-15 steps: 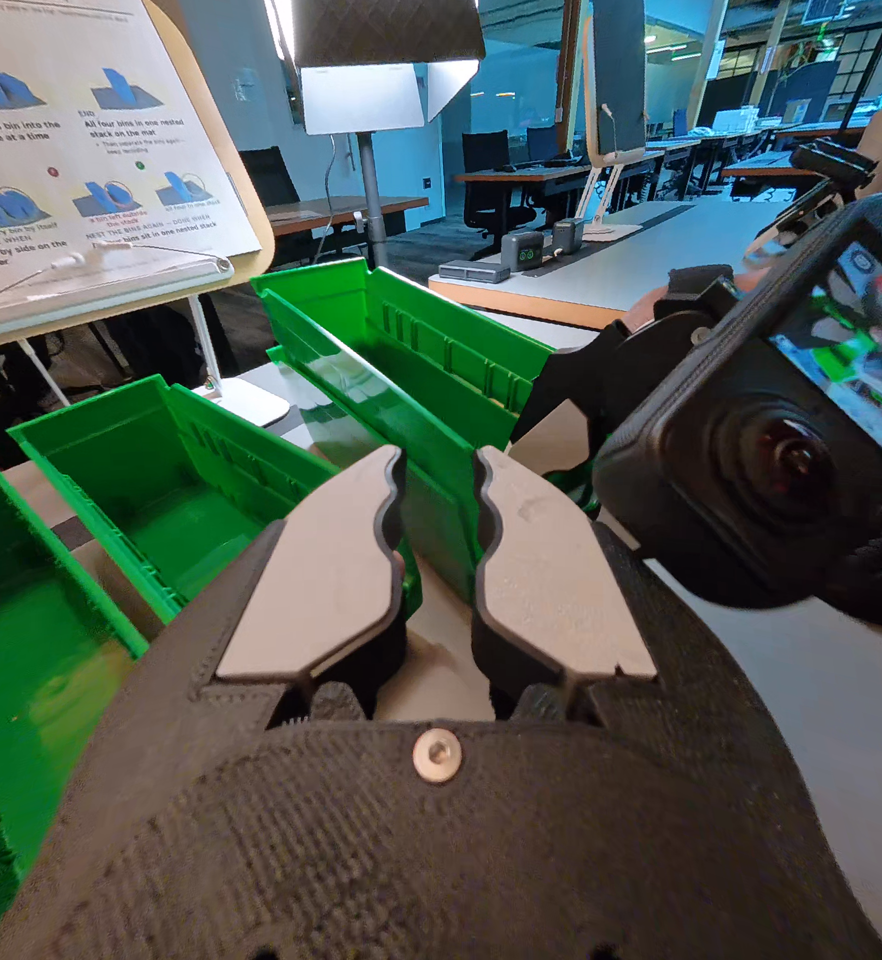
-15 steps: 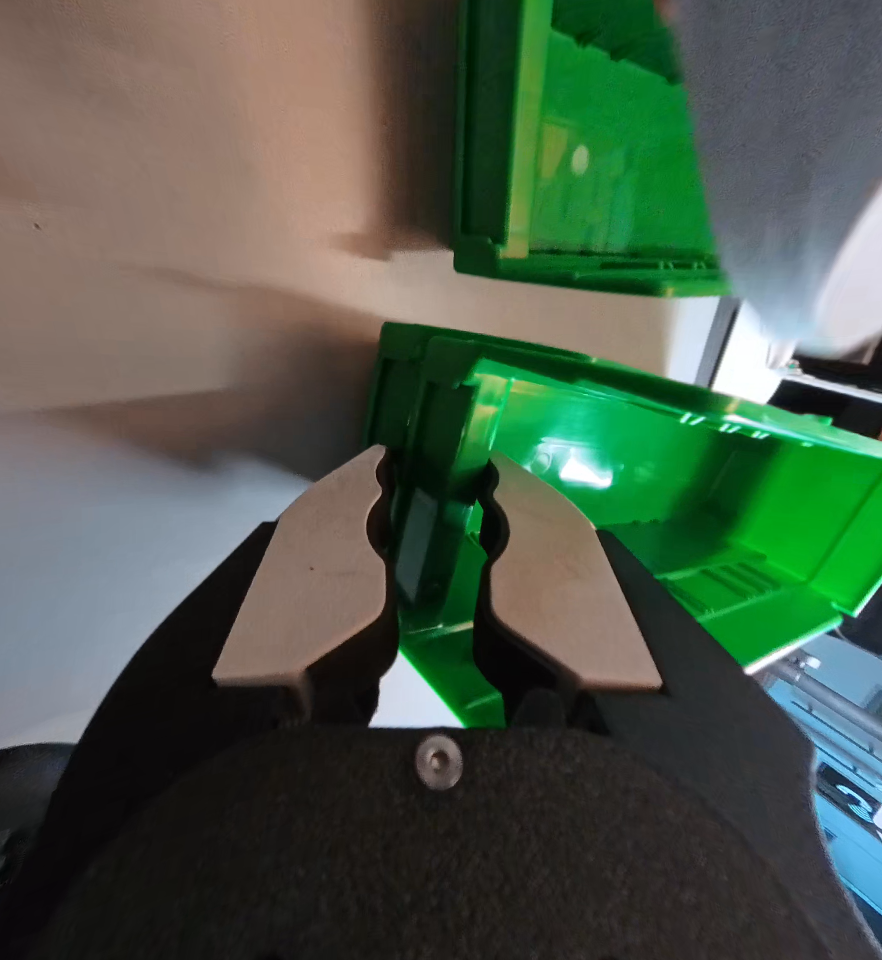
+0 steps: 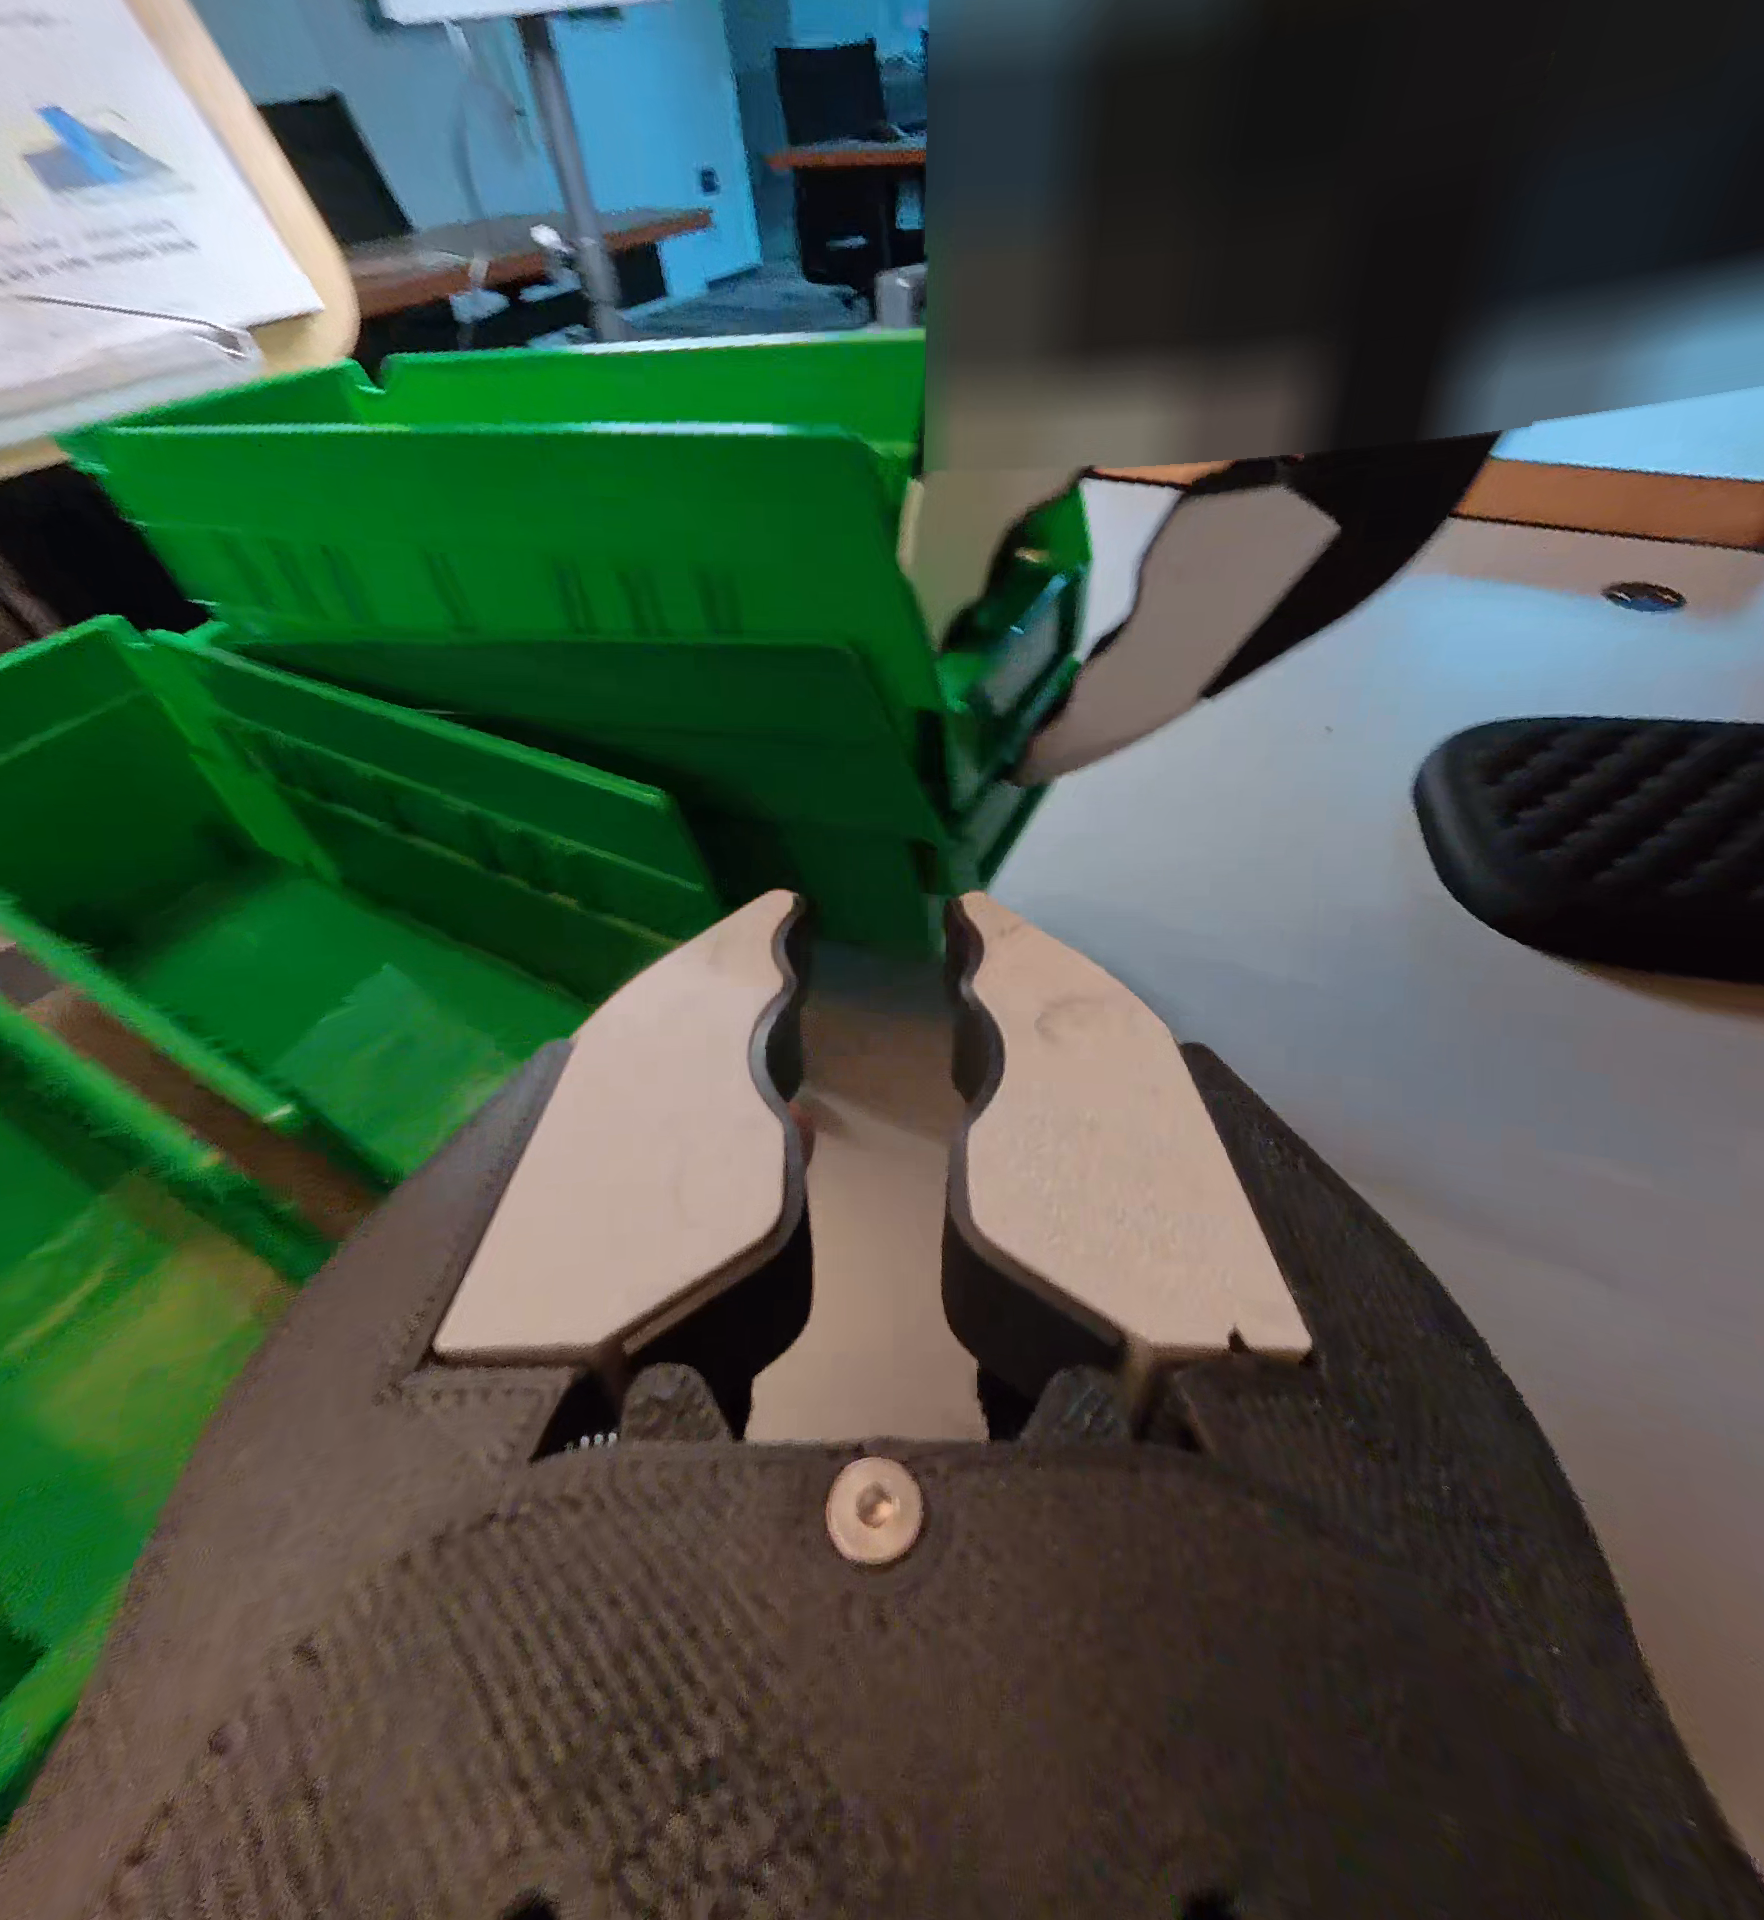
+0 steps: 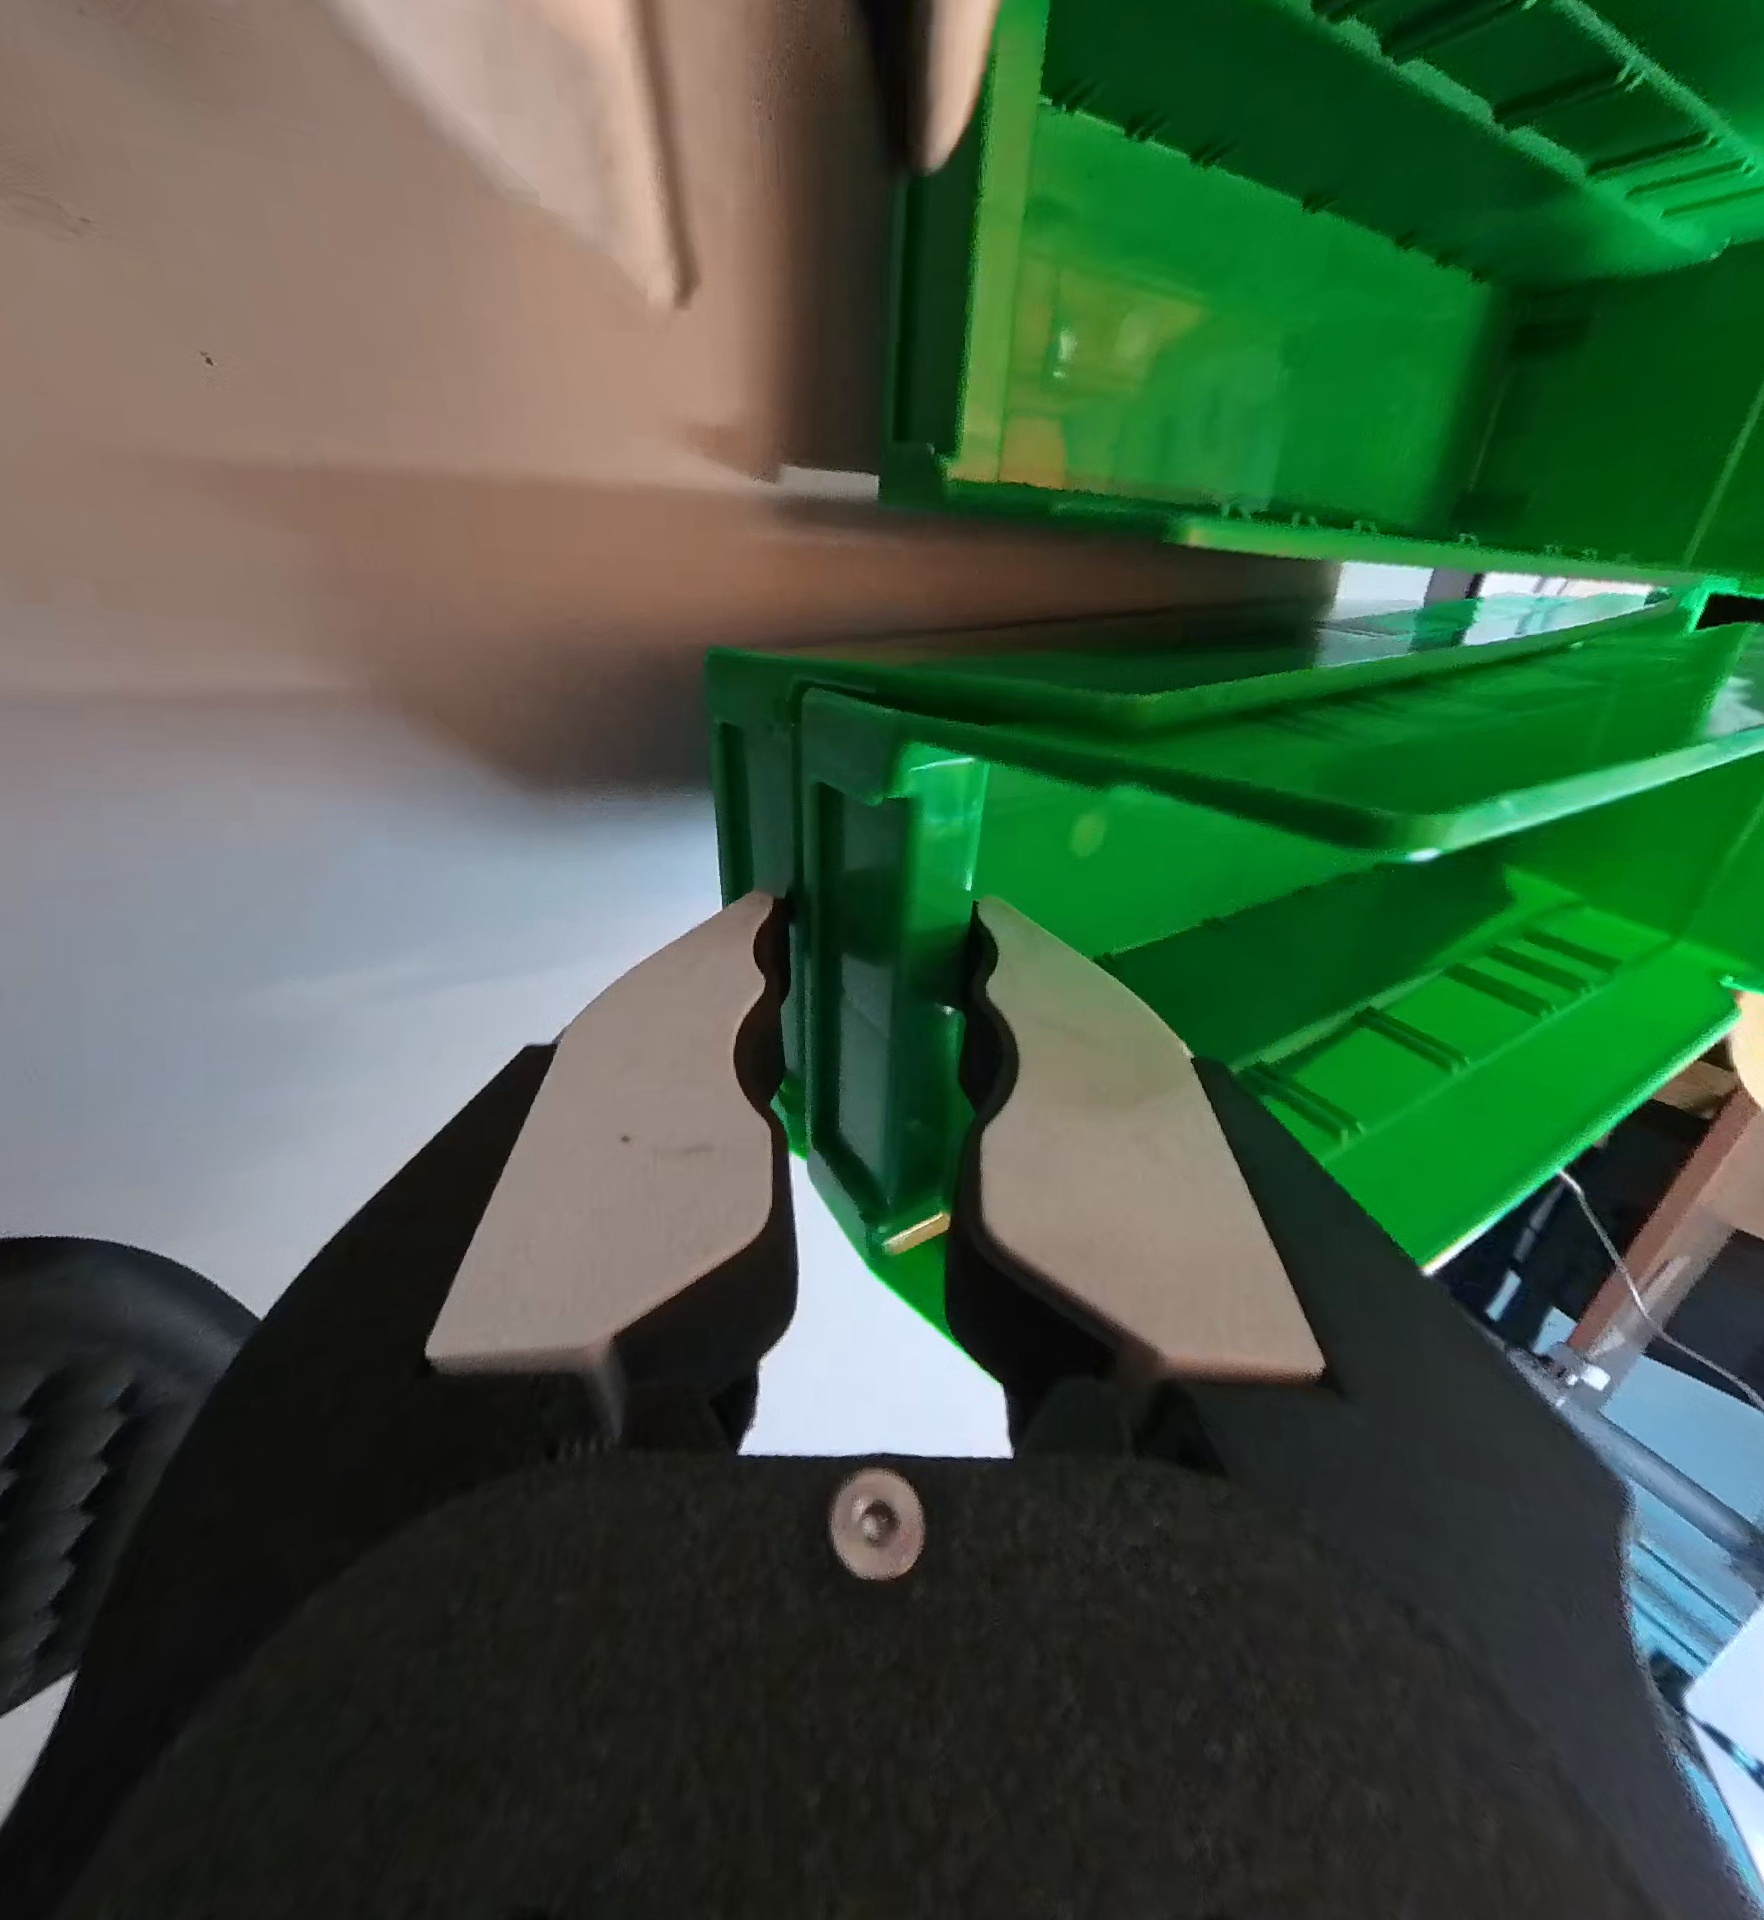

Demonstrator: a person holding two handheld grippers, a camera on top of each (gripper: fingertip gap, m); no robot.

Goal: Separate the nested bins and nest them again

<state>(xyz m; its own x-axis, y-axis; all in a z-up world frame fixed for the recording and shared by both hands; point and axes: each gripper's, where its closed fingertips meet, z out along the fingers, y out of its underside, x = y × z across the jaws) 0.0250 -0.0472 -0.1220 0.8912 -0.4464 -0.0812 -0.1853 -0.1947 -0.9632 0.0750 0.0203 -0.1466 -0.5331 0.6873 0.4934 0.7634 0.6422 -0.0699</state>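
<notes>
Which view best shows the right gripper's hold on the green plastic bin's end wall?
Right wrist view: the right gripper straddles the green plastic bin's end wall close up. The left wrist view shows only one grey finger at that bin's end, partly hidden.

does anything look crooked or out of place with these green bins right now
Yes: the bin in the right hand-held gripper sits tilted, half-nested in the bin beneath, not fully seated. The left hand-held gripper holds nothing.
</notes>
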